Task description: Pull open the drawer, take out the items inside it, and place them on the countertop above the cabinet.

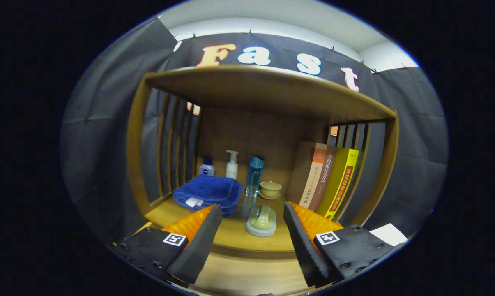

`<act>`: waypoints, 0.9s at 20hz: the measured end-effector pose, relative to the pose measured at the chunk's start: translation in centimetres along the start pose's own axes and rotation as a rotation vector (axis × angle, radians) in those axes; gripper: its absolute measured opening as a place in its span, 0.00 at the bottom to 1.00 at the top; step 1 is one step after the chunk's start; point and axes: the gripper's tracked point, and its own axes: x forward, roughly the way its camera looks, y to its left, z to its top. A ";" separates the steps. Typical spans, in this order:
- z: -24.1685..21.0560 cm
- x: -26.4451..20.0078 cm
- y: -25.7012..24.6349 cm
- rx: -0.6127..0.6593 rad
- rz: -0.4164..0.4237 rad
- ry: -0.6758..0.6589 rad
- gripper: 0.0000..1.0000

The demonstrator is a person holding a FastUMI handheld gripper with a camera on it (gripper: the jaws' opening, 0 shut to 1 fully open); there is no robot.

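Observation:
My gripper (252,213) is open, and nothing sits between its fingers. Just ahead of the fingertips a small pale green cup (261,219) lies on its side on a clear saucer, resting on the wooden countertop (231,236) of the cabinet. A folded blue towel (208,193) lies on the countertop ahead of the left finger. Further back stand a small white and blue bottle (206,167), a white pump bottle (231,164) and a tall blue clear bottle (254,174). A lidded beige tea bowl (270,189) rests beside the tall bottle.
A wooden shelf (268,92) roofs the countertop, with slatted sides left and right. Several books (329,181) lean upright against the right slats. A white paper (389,234) lies past the right finger, outside the cabinet.

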 end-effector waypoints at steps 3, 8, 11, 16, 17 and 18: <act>2.3 -4.5 1.0 0.019 0.024 -0.064 0.99; 3.1 -13.1 0.9 0.023 -0.001 -0.130 0.99; 1.5 -17.3 1.7 0.057 -0.010 -0.156 0.99; -2.0 -21.6 3.5 0.104 0.002 -0.174 0.99; -2.3 -22.2 3.7 0.109 0.000 -0.180 0.99; -2.8 -22.6 3.6 0.112 -0.003 -0.184 0.99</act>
